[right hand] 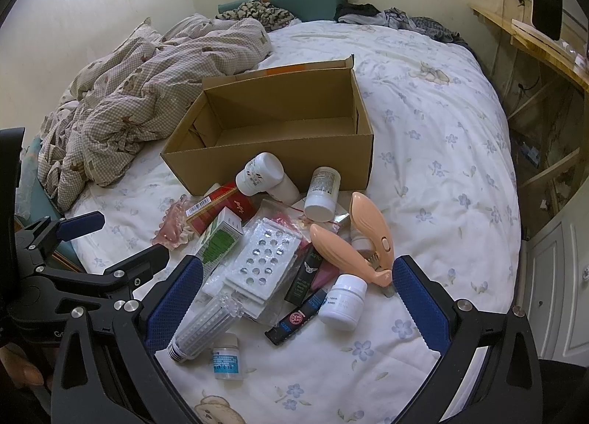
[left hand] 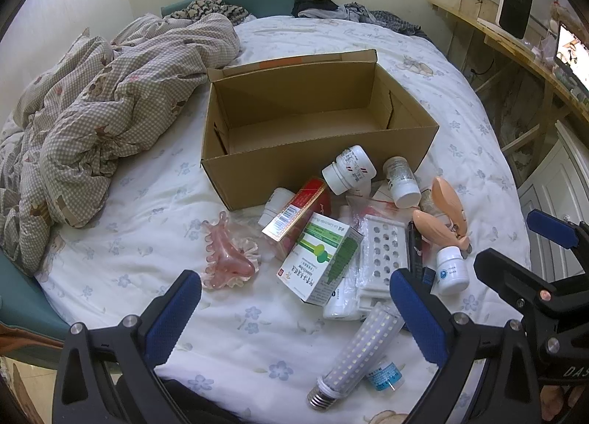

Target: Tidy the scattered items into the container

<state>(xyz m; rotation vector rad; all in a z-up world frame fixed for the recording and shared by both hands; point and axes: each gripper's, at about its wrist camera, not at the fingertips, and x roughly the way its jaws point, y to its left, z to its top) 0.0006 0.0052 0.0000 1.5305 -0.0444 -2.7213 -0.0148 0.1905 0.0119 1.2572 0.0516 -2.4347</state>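
An open, empty cardboard box (left hand: 294, 107) (right hand: 268, 118) stands on the bed. A pile lies in front of it: white pill bottles (left hand: 348, 168) (right hand: 259, 172), a red carton (left hand: 298, 212), a green-and-white medicine box (left hand: 322, 258) (right hand: 221, 236), a white blister tray (left hand: 384, 249) (right hand: 265, 258), an LED corn bulb (left hand: 359, 354) (right hand: 206, 328), a peach plastic tool (left hand: 443, 212) (right hand: 368, 236), a pink glass dish (left hand: 228, 258). My left gripper (left hand: 294, 317) hangs open above the pile's near side. My right gripper (right hand: 294, 310) is open over the pile, holding nothing.
A crumpled checked duvet (left hand: 99, 118) fills the bed's left side. Clothes (left hand: 331, 8) lie at the head. A wooden shelf (left hand: 522, 48) and white cabinet (right hand: 552, 276) stand to the right. Bare floral sheet (right hand: 441, 122) spreads right of the box.
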